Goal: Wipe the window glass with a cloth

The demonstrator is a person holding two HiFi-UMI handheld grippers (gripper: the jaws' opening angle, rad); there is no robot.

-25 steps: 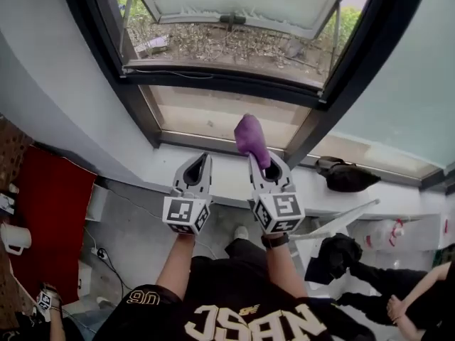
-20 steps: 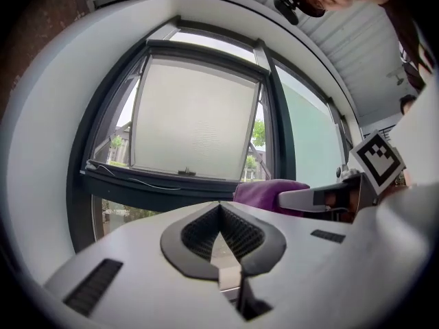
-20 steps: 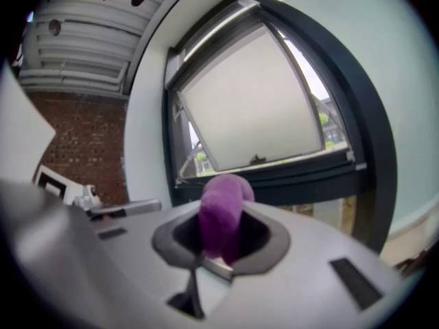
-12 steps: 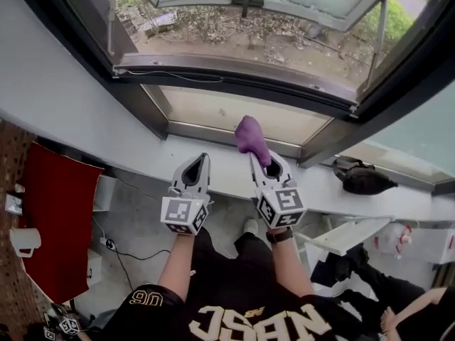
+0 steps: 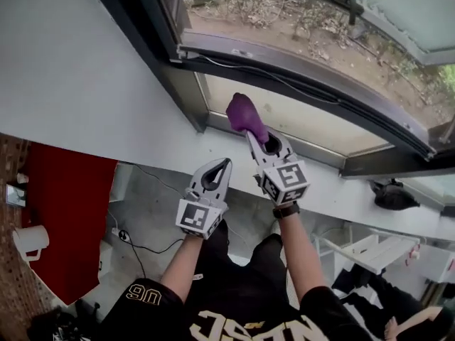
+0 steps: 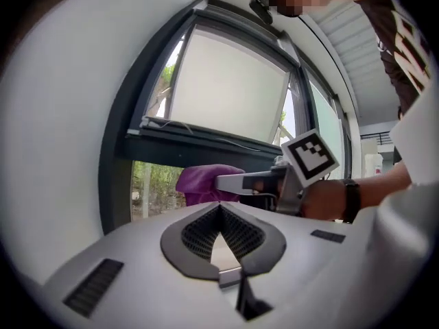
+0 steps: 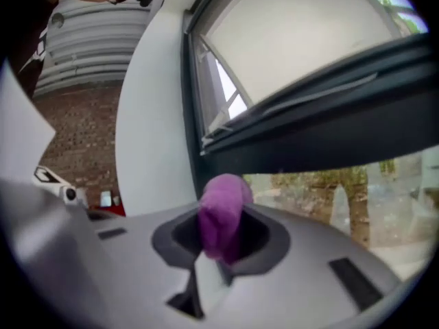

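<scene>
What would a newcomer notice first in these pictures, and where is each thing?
A bright purple cloth, clamped in the right hand-held gripper, is raised in front of the lower window pane under the dark frame. The left hand-held gripper sits lower beside it, shut and empty.

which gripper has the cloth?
The right gripper: it is shut on the purple cloth. The left gripper is shut with nothing between its jaws.
</scene>
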